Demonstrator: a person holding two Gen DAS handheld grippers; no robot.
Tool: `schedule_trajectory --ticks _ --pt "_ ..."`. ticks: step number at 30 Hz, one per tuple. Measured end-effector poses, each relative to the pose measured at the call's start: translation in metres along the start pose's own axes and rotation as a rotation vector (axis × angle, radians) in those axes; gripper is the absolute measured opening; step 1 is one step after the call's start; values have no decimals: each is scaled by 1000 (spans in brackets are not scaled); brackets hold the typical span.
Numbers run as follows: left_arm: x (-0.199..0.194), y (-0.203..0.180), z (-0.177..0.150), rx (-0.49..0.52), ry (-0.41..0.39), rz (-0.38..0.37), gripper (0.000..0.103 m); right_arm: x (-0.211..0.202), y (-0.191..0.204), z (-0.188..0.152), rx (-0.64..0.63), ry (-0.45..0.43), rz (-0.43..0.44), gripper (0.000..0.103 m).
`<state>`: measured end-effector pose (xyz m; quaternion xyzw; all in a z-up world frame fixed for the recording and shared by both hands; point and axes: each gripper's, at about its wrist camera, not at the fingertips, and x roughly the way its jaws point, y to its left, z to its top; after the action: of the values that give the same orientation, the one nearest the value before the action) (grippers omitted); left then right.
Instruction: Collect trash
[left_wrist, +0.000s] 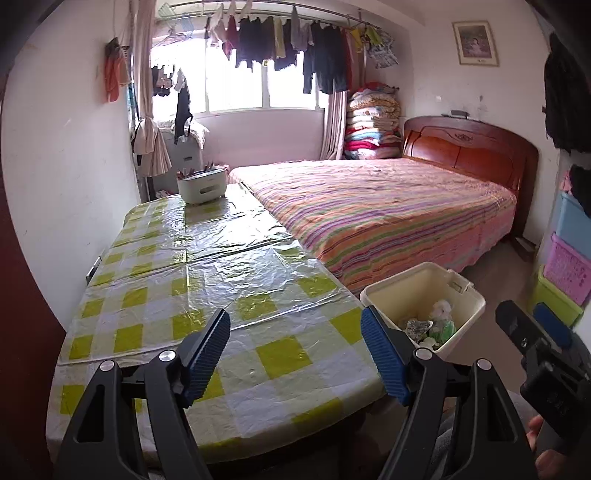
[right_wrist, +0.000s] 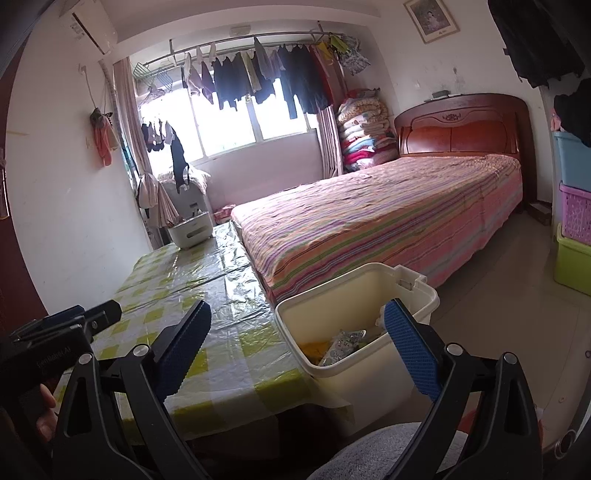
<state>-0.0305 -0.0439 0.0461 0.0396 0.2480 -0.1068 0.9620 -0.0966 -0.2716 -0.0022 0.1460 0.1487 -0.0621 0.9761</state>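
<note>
Cream plastic, the trash bin (right_wrist: 354, 354) is sitting on the floor just beside the checked table (left_wrist: 207, 280), wrappers (left_wrist: 430, 326) lying in its bottom. The left gripper (left_wrist: 295, 354) is hanging spread and empty over the tablecloth; the right gripper (right_wrist: 299, 350) is gaping empty over the bin.

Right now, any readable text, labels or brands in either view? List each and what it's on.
Left gripper body, seen from the right wrist view: white lettering, too blurred to read for sure.
Right gripper body, seen from the left wrist view: faint embossed marks, unreadable.
Framed picture: small caption, too small to read.
Nothing else.
</note>
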Motion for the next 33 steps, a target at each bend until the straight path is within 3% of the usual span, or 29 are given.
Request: schedule_trajectory --ticks 33 --pt "-7 6 -8 2 -5 4 71 -2 3 -10 -23 4 -3 93"
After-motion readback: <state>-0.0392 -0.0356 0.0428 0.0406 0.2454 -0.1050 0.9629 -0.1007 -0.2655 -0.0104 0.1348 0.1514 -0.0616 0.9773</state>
